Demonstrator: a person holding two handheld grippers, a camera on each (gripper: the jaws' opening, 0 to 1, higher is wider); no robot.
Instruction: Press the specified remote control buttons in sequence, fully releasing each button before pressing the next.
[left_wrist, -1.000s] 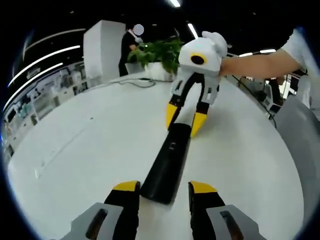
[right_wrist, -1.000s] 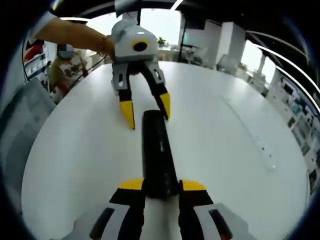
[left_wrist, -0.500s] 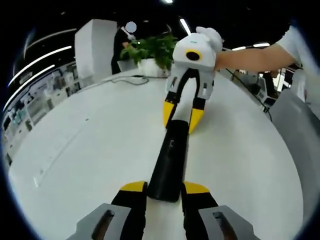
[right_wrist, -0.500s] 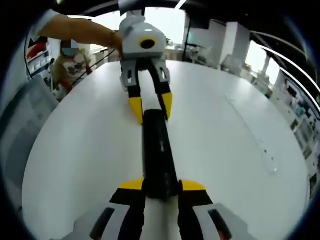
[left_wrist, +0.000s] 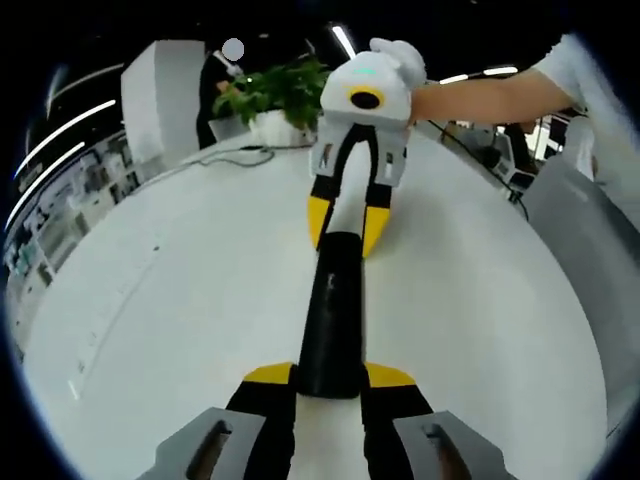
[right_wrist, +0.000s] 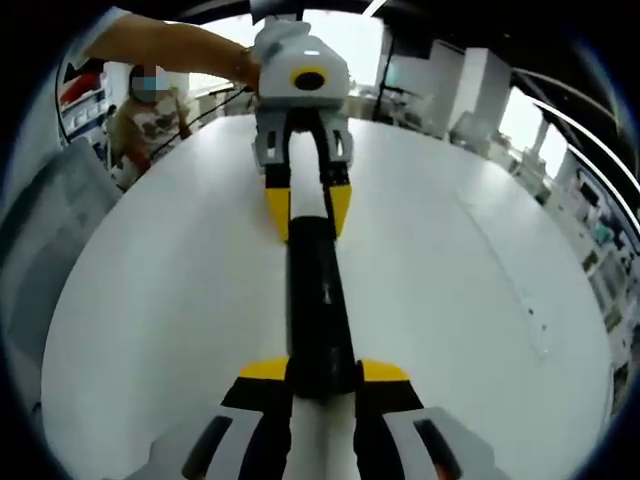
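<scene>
A long black remote (left_wrist: 332, 300) lies on the white round table (left_wrist: 180, 290), between my two grippers, which face each other. In the left gripper view my left gripper (left_wrist: 329, 375) is shut on the remote's near end, with a yellow tip pressed against each side. At the far end the right gripper (left_wrist: 346, 222) straddles the remote, held by a person's hand. In the right gripper view the right gripper (right_wrist: 323, 370) is shut on its own end of the remote (right_wrist: 318, 290). The left gripper (right_wrist: 308, 212) clasps the opposite end there.
A potted plant (left_wrist: 270, 95) and a cable (left_wrist: 240, 158) sit at the table's far edge, with a person standing behind them. A grey chair back (left_wrist: 585, 240) stands at the right. A thin strip (right_wrist: 530, 300) lies on the table. Another person (right_wrist: 140, 110) sits beyond the table.
My left jaws, open on either side of the remote's end a second ago, have shut onto it. The right gripper has kept its grip on the other end.
</scene>
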